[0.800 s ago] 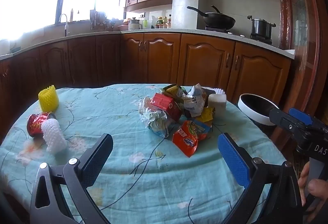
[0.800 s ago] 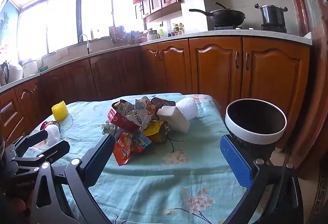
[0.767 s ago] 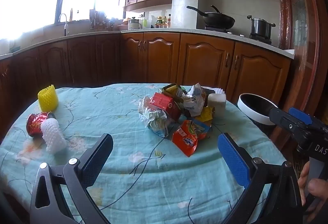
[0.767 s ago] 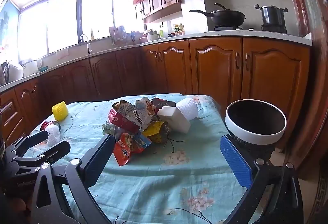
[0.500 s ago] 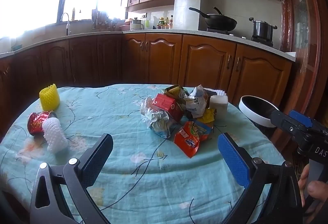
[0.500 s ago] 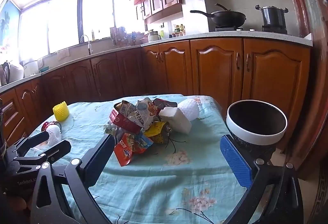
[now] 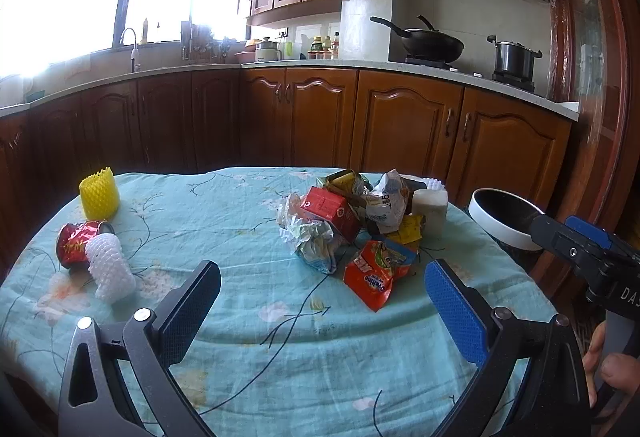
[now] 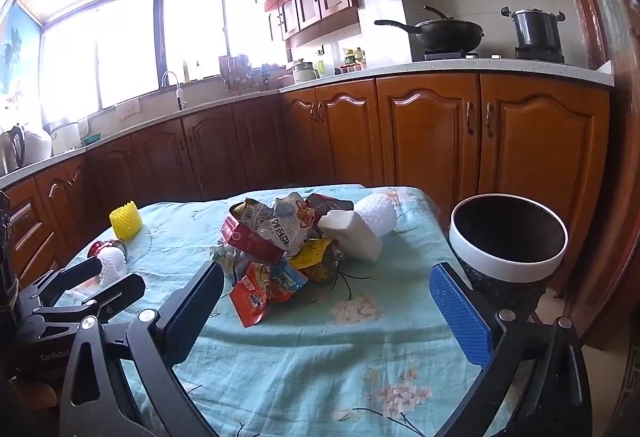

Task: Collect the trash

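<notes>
A table [image 7: 256, 357] covered with a pale blue flowered cloth fills the near part of both views, with brown wooden kitchen cabinets [image 7: 404, 125] along the far wall. On the counter at the far right stand a black wok [image 7: 430, 45] and a steel pot [image 7: 514, 59].

Just off the table's right edge stands a round bin [image 8: 508, 265] with a white rim and dark inside.

A heap of trash [image 7: 352, 221] lies on the right half of the table: a red carton [image 7: 330, 209], crumpled silvery wrappers [image 7: 314, 243], a white block [image 7: 430, 207] at its far right, and an orange snack packet [image 7: 374, 271] on the near side. Well apart, on the left of the table, sit a yellow foam net [image 7: 99, 193], a red can [image 7: 76, 243] lying on its side, and a white foam net [image 7: 110, 267] touching the can.

The left gripper [image 7: 320, 301] hangs over the near table with its jaws spread wide, nothing between them. The right gripper [image 8: 326, 307] is likewise spread wide and empty, near the right edge; the snack packet lies just beyond its left finger. A hand [image 7: 612, 377] shows at the lower right of the left view.
</notes>
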Demonstrator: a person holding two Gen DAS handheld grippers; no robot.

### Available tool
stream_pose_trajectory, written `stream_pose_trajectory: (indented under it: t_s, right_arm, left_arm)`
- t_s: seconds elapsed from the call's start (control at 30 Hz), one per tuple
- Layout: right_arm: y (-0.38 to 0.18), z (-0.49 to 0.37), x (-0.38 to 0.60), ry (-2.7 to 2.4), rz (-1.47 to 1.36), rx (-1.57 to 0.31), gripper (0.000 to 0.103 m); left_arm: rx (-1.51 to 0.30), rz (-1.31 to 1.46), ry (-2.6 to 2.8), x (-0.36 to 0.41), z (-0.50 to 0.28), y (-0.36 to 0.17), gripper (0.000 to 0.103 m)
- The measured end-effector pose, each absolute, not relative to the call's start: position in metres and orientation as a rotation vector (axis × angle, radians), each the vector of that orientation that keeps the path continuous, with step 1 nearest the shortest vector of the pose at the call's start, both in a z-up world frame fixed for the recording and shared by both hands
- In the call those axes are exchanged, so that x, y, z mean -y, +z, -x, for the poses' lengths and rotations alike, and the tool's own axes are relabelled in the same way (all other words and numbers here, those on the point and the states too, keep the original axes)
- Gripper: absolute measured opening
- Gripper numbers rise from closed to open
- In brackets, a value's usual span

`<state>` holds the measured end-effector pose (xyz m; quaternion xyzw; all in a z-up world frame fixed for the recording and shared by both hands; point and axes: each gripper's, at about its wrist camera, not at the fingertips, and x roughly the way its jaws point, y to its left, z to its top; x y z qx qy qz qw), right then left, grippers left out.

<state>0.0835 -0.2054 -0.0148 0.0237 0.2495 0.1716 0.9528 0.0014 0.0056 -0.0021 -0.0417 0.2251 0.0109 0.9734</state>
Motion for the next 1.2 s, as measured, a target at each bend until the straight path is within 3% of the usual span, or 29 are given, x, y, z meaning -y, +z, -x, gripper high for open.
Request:
stream_pose_trajectory:
  t_s: [1.2]
  right_arm:
    - [-0.0173, -0.0855, 0.1998, 0.374, -0.059, -0.514, 0.103]
  left_arm:
    - [-0.463, 0.083, 0.023, -0.0099, -0.0072, -0.0023, 0.102]
